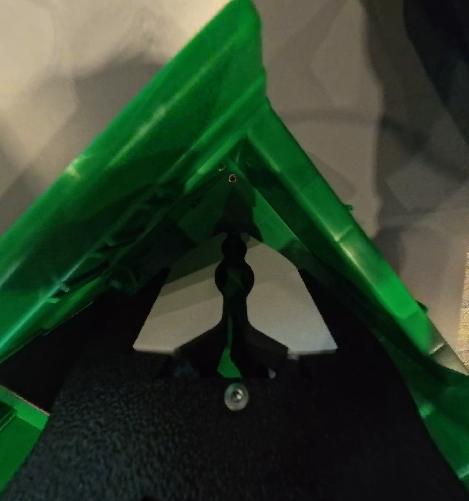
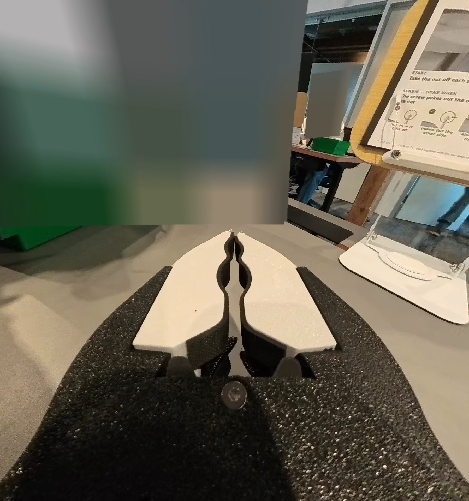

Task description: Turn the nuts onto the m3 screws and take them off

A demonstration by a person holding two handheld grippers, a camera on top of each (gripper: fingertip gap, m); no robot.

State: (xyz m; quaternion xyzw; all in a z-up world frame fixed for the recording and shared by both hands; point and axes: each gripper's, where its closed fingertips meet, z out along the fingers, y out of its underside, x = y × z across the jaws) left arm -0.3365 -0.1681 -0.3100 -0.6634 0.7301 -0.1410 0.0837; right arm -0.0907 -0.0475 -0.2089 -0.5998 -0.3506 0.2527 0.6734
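Left wrist view: the left claw (image 1: 232, 233) reaches under the corner of a green plastic tray (image 1: 173, 141), which fills most of the frame and is blurred. The tray corner covers the fingertips; only the rear of the fingers (image 1: 190, 306) shows, drawn close together with a narrow dark wavy slot between the black pads. A strip of green shows inside that slot, so the tray's edge appears to sit between the pads, but whether they press on it cannot be told. Two small metal nuts (image 1: 232, 178) lie in the tray's inner corner, one just beside the other, directly above the hidden fingertips. No screw can be made out. Pale table (image 1: 38, 81) surface lies beyond the tray.

Right wrist view: the right claw (image 2: 233, 233) hovers low over the grey table (image 2: 309, 271). Its white fingers (image 2: 276, 292) stand nearly together, tips almost touching, with a thin wavy slit between the black pads and nothing in it. A green corner of the tray (image 2: 24, 241) shows at far left on the table, well apart from this claw. At right stands a white stand (image 2: 406, 292) carrying a framed instruction sheet (image 2: 444, 81). A green bin (image 2: 331, 146) sits on a distant table. A large blurred patch covers the upper left.
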